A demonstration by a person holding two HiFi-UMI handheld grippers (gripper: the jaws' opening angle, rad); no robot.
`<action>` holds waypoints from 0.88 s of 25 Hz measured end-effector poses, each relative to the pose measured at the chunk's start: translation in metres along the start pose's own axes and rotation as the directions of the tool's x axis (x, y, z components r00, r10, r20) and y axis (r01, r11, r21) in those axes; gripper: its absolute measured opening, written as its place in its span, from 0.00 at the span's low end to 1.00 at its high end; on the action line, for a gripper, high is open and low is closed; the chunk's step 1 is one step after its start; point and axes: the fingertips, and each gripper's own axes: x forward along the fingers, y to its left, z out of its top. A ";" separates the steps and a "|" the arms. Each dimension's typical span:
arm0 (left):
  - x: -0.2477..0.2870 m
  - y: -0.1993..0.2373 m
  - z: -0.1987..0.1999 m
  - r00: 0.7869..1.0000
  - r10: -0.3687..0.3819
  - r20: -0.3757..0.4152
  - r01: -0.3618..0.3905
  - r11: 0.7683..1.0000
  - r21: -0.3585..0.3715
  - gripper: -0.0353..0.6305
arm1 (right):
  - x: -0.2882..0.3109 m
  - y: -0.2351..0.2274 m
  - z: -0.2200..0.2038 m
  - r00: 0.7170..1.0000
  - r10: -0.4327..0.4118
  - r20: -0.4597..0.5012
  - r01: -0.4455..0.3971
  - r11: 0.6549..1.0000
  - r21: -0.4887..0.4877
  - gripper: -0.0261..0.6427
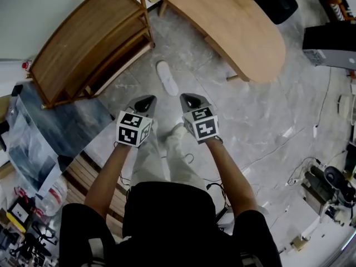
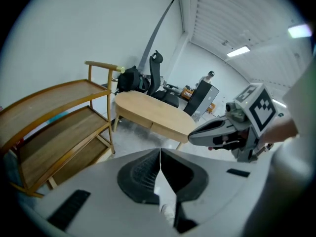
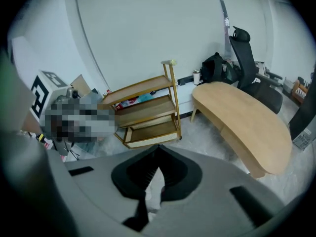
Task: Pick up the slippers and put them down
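Head view: left gripper (image 1: 144,101) and right gripper (image 1: 192,100) both clenched empty, white slipper (image 1: 167,78) lying ahead

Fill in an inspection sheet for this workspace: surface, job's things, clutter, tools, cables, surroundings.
Surface: grey marble floor.
Job's things: one white slipper lying on the floor between the shelf rack and the table; a second one cannot be made out.
Clutter: bottles and small gear at lower left; equipment at lower right.
Tools: left tool and right tool both shut, empty, side by side above the floor.
Cables: thin cable trailing over the floor at right.
Surroundings: wooden shelf rack, oval wooden table, office chair.
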 end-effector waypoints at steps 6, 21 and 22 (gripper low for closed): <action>-0.034 -0.027 0.024 0.999 0.014 0.036 -0.015 0.999 0.031 0.06 | -0.050 -0.005 0.031 0.996 -0.012 0.085 0.013 1.000 -0.011 0.04; -0.135 -0.071 0.118 0.946 0.147 0.289 -0.164 0.986 0.037 0.06 | -0.164 0.022 0.110 0.950 0.017 0.311 0.012 0.996 -0.093 0.04; -0.142 -0.078 0.121 0.942 0.148 0.300 -0.169 0.985 0.045 0.06 | -0.174 0.024 0.113 0.945 0.021 0.327 0.012 0.995 -0.097 0.04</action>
